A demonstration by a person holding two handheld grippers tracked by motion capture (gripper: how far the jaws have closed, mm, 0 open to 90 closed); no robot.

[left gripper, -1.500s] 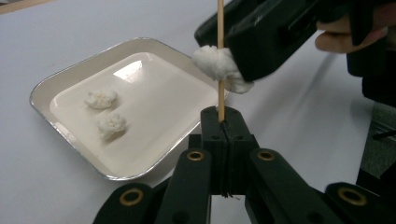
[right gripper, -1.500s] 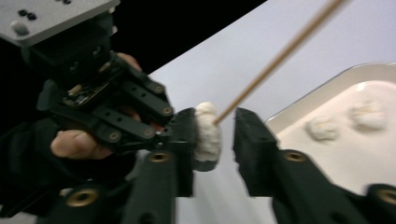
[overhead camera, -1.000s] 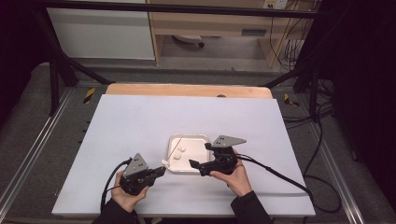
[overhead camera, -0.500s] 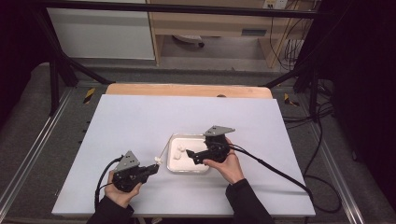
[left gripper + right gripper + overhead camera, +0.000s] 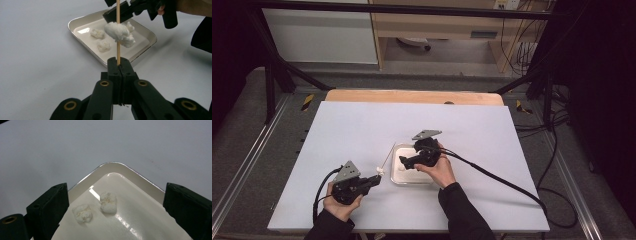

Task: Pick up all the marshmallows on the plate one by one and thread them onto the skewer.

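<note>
White puff [image 5: 119, 33] sits speared on a stick [image 5: 118, 30] clamped in the left claw [image 5: 373, 180], at 7 o'clock of the tray [image 5: 398, 150]. Right claw [image 5: 115, 202], its jaws spread wide after just narrowing slightly, hangs over the tray with two lumps [image 5: 108, 202] between them, untouched

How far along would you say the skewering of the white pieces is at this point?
Done: one white piece is threaded on the wooden skewer, which the left gripper clamps. In hand: the right gripper hangs open over the tray. Left: two loose pieces lie in the tray, unskewered.
</note>
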